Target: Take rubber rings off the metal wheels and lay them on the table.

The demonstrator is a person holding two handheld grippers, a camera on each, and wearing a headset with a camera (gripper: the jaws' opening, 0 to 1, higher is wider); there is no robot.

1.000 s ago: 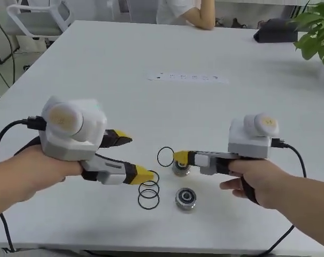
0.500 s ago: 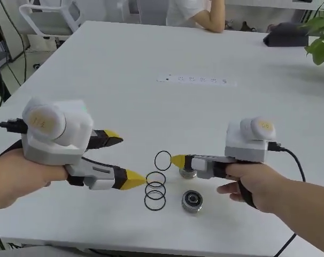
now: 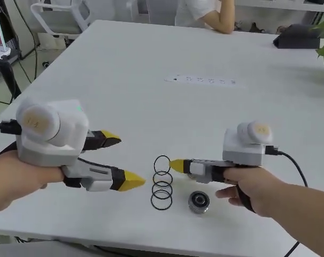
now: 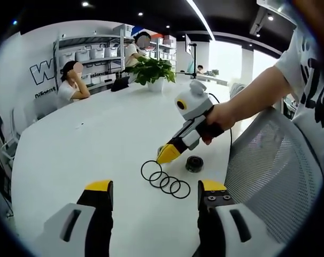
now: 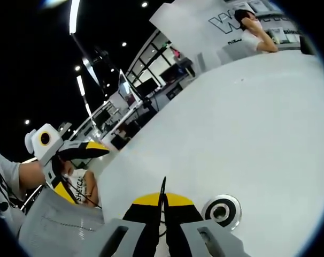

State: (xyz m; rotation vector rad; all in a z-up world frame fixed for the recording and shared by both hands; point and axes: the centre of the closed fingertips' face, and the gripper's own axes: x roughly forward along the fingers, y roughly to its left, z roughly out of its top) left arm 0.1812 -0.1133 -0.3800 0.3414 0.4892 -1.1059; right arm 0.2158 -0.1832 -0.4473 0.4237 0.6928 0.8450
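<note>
The right claw (image 3: 175,165) is pinching shut, apparently on the edge of the far ring (image 3: 162,163); the left claw (image 3: 125,159) is gaping apart. The ring row (image 3: 162,182) is lying just left of the metal wheel (image 3: 198,201), which is sitting nearer the right claw.

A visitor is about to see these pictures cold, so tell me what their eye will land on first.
Two yellow-tipped grippers dominate the head view: the left gripper at the near left with jaws wide apart, and the right gripper shut, seemingly pinching the farthest of four black rubber rings lined up on the white table. Just right of the row lies a metal wheel.
</note>
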